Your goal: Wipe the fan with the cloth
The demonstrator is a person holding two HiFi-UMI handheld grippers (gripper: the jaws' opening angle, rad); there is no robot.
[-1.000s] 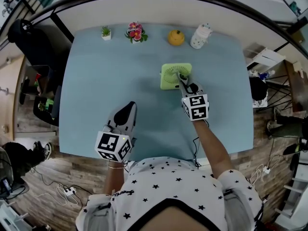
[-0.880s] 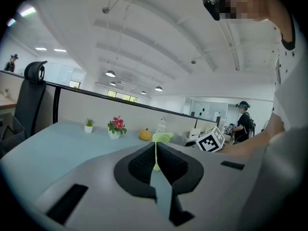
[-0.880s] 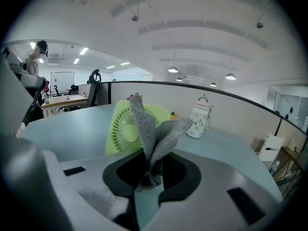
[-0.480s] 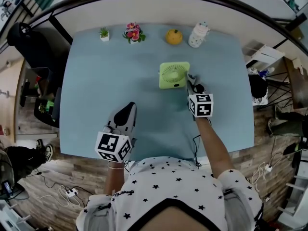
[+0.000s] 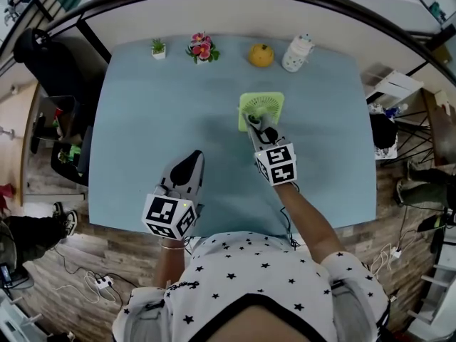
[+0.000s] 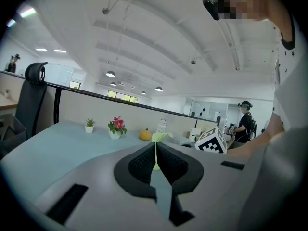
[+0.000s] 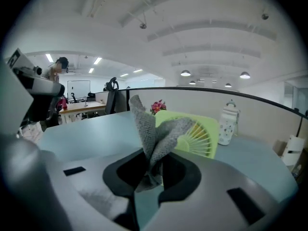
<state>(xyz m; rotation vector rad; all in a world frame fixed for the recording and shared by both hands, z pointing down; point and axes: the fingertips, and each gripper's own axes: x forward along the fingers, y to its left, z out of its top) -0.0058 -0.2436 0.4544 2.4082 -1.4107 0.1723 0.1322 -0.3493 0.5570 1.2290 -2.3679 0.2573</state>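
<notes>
A light green square fan [image 5: 261, 109] stands upright mid-table on the blue table [image 5: 157, 120]. My right gripper [image 5: 255, 123] is shut on a grey cloth [image 7: 153, 134], whose free end rests against the fan's [image 7: 197, 134] front left part. In the right gripper view the cloth sticks up out of the jaws and covers the left of the grille. My left gripper [image 5: 187, 164] lies near the table's front edge, left of the fan, shut with nothing between its jaws. The left gripper view shows the fan [image 6: 160, 136] small, beyond the jaw tips.
Along the table's far edge stand a small potted plant [image 5: 157, 48], a flower pot [image 5: 201, 48], an orange pumpkin figure [image 5: 261, 55] and a white jar [image 5: 298, 53]. A black chair [image 5: 43, 63] stands left of the table. Another person [image 6: 246, 123] stands far off at the right.
My right gripper with the cloth has swung from the fan's right side back to its front left. The left gripper has stayed put.
</notes>
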